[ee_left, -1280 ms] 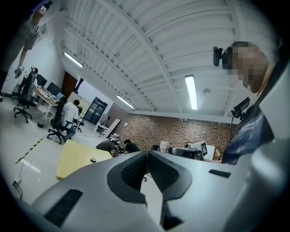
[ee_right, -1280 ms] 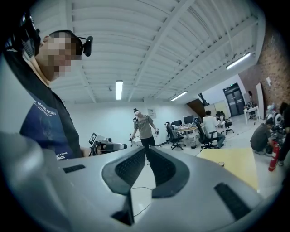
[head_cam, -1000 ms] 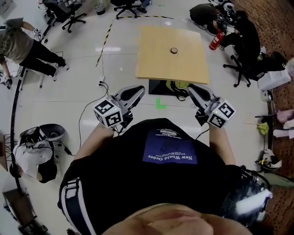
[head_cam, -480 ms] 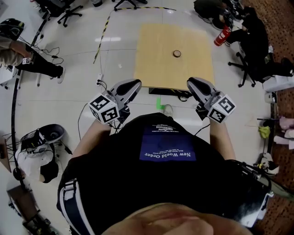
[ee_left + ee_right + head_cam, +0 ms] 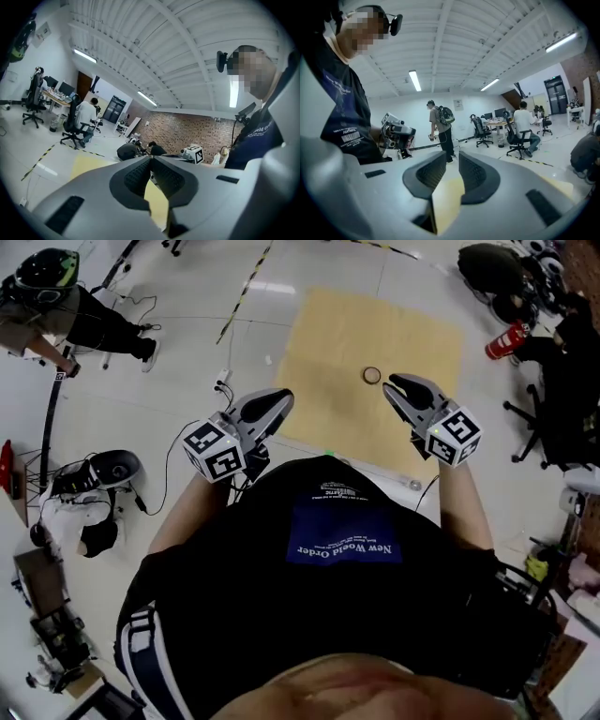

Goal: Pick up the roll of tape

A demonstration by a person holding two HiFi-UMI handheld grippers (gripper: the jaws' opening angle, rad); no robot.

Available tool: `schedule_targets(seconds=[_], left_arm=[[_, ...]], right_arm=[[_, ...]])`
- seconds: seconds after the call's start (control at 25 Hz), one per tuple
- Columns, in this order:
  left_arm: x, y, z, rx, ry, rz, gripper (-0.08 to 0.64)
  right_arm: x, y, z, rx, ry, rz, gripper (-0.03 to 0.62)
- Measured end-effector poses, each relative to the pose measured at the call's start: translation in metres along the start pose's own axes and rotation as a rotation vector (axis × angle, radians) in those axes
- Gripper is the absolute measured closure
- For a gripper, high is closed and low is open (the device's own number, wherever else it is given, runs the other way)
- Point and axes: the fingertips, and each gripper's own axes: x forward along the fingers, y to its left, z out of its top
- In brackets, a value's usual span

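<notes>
**Tongs status: left tongs (image 5: 151,158) pressed together, right tongs (image 5: 452,157) narrowly spread**

1. Both tongs carry nothing. My left tongs' tips meet. A slim gap shows between my right tongs' tips, with only the yellow surface (image 5: 328,343) visible through it.
2. I hold both tongs at chest height, aimed forward. Their cameras look out across the room and not down, so I judge this a carrying posture, not a grasping one.
3. The roll of tape (image 5: 372,375) lies flat on the surface with its hole facing up and nothing beside it. In the head view it sits just left of my right tongs' tips, but it is lower than they are.
4. The right tongs are nearer the roll. Their gap looks suited to pinching the roll's wall.
</notes>
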Motion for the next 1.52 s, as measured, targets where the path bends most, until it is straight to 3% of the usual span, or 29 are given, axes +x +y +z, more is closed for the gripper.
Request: schedule_targets(seconds=[0.24,0.48,0.72,1.12,1.28,1.32,1.4,1.52], left_arm=[[0.035,0.033,-0.017,-0.044,0.073,0.019,0.554],[0.052,0.073,-0.031,-0.070,0.132,-0.032,0.552],[0.057,0.100,-0.053,-0.122,0.202,-0.085,0.552],[0.056,0.121,-0.072,-0.172,0.241,-0.105,0.552],[0.053,0.120,-0.078,-0.173,0.241,-0.106,0.552],[0.052,0.119,-0.078,-0.180,0.241,-0.099,0.552],[0.049,0.119,-0.078,-0.183,0.236,-0.092,0.552],[0.044,0.120,-0.075,-0.170,0.228,-0.090,0.552]], right_arm=[[0.054,-0.060,-0.058,-0.051,0.195,0.044,0.490],[0.100,-0.102,-0.160,-0.030,0.458,-0.017,0.417],[0.115,-0.117,-0.242,-0.023,0.663,-0.076,0.410],[0.136,-0.136,-0.293,-0.001,0.803,-0.138,0.411],[0.135,-0.139,-0.302,0.028,0.812,-0.149,0.413],[0.134,-0.141,-0.302,0.039,0.805,-0.156,0.431],[0.133,-0.144,-0.301,0.067,0.791,-0.165,0.529],[0.133,-0.143,-0.301,0.077,0.799,-0.164,0.552]])
